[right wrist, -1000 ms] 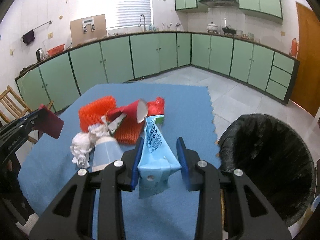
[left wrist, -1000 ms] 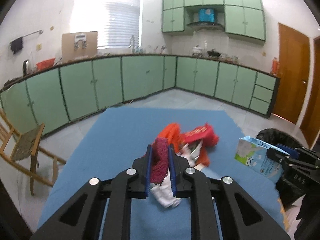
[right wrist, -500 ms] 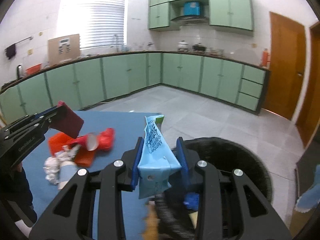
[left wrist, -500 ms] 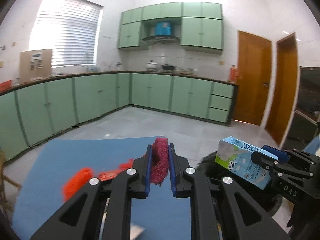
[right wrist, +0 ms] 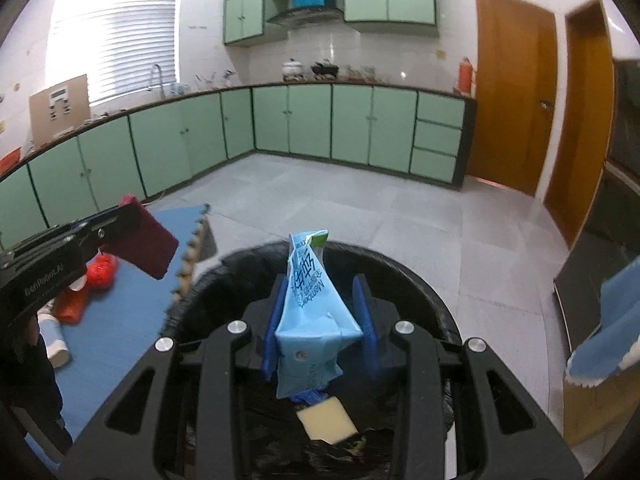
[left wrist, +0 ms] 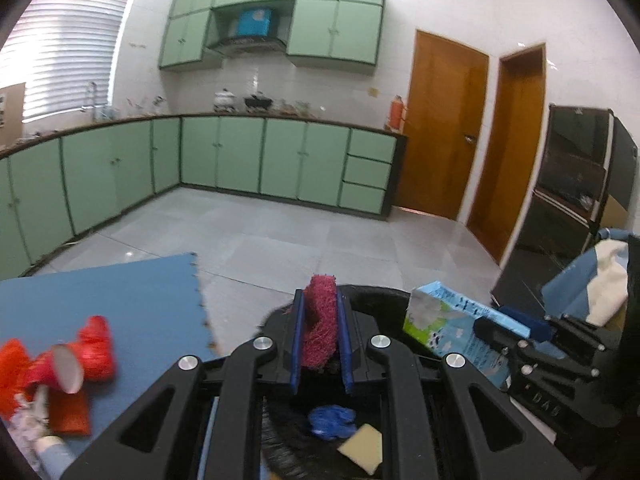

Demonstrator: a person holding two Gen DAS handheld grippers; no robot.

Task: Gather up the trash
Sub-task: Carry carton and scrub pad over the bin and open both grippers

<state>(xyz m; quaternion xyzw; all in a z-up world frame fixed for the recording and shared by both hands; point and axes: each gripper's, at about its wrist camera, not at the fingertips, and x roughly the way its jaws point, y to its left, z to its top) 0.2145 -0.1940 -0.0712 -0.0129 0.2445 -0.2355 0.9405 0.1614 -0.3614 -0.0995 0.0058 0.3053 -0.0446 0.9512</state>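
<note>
Both grippers over bin (right wrist: 420,280)
Black-lined; holds yellow sponge (right wrist: 326,422), blue wad (left wrist: 332,420). Left gripper (left wrist: 319,336) clamps fuzzy maroon pad (left wrist: 319,332); right gripper (right wrist: 320,320) clamps crumpled blue carton (right wrist: 312,320).

The scrub pad (left wrist: 319,320) in the left tool (left wrist: 319,344) looks coarse and fibrous; the carton (right wrist: 310,316) in the right tool (right wrist: 320,320) is glossy printed paperboard, creased – the bin liner (right wrist: 420,280) is thin shiny black plastic – the mat (left wrist: 120,292) looks matt foam
</note>
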